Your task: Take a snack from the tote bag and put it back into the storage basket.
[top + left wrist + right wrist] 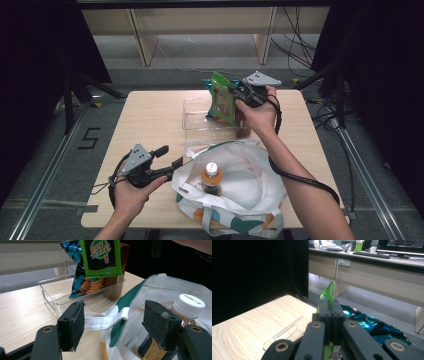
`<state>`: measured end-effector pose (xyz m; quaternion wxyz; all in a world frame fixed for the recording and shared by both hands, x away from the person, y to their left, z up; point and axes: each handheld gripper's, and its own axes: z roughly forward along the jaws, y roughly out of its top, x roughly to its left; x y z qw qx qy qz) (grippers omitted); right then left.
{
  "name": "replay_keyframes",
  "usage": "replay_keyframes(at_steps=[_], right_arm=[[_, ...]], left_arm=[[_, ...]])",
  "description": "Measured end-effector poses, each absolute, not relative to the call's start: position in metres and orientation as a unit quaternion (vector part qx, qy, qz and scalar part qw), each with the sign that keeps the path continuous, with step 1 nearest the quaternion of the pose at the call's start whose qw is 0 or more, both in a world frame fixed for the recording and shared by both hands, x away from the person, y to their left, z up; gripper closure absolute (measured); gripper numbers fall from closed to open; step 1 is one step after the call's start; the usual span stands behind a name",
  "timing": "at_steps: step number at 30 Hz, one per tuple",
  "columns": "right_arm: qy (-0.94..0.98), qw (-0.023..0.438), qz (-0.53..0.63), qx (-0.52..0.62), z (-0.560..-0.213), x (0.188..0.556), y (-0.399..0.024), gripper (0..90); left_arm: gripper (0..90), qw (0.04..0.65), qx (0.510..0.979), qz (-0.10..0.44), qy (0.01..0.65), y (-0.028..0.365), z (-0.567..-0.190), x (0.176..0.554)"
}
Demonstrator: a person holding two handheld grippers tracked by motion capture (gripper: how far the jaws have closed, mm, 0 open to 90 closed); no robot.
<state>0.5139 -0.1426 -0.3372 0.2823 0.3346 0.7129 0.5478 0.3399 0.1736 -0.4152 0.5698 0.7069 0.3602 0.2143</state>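
My right gripper (235, 92) is shut on the top edge of a green snack packet (223, 99), which hangs over the clear plastic bin (196, 120). In the right gripper view the jaws (330, 307) pinch the green packet (328, 293), with a blue chips bag (372, 326) just beyond. My left gripper (171, 156) stands open at the left edge of the white tote bag (250, 175). In the left gripper view the bag's white handle (105, 321) runs across the gap between the jaws without touching the pads. A capped bottle (211, 177) stands upright inside the bag.
The bin (50, 295) holds the blue chips bag (82, 280) and a brown box (117, 282) at its right end. The tote lies near the table's front edge. Bare tabletop (145, 115) stretches left of the bin. Desks and cables stand beyond the table.
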Motion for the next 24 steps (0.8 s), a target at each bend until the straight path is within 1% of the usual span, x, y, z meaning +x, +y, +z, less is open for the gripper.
replay_keyframes(at_steps=[3, 4, 7, 10, 14, 15, 18, 19, 22, 24], right_arm=[[0.714, 0.293, 0.545, 0.328, -0.3379, 0.5169, -0.1432, 90.0], [0.716, 0.278, 0.546, 0.336, -0.3381, 0.5161, -0.1419, 90.0], [0.714, 0.283, 0.545, 0.336, -0.3384, 0.5172, -0.1415, 90.0], [0.717, 0.277, 0.547, 0.333, -0.3386, 0.5180, -0.1402, 90.0], [0.720, 0.291, 0.542, 0.320, -0.3397, 0.5219, -0.1406, 90.0], [0.717, 0.280, 0.544, 0.333, -0.3400, 0.5199, -0.1391, 90.0], [0.722, 0.276, 0.541, 0.332, -0.3412, 0.5216, -0.1387, 90.0], [0.720, 0.281, 0.540, 0.332, -0.3421, 0.5224, -0.1388, 90.0], [0.722, 0.274, 0.540, 0.335, -0.3443, 0.5224, -0.1366, 90.0], [0.725, 0.283, 0.537, 0.326, -0.3460, 0.5248, -0.1370, 90.0]], left_arm=[[32.9, 0.570, 0.707, 0.214, 0.360, 0.1737, -0.4152, 0.3399], [32.9, 0.570, 0.707, 0.214, 0.360, 0.1738, -0.4151, 0.3399], [32.9, 0.570, 0.707, 0.214, 0.361, 0.1739, -0.4153, 0.3400], [32.9, 0.570, 0.707, 0.214, 0.360, 0.1737, -0.4154, 0.3402], [32.9, 0.570, 0.708, 0.214, 0.359, 0.1734, -0.4156, 0.3402], [32.9, 0.570, 0.708, 0.214, 0.360, 0.1735, -0.4155, 0.3402], [32.9, 0.569, 0.708, 0.214, 0.360, 0.1737, -0.4157, 0.3405], [32.9, 0.569, 0.708, 0.213, 0.360, 0.1736, -0.4158, 0.3405], [32.9, 0.574, 0.706, 0.211, 0.358, 0.1731, -0.4168, 0.3410], [32.8, 0.574, 0.706, 0.211, 0.358, 0.1734, -0.4168, 0.3412]])
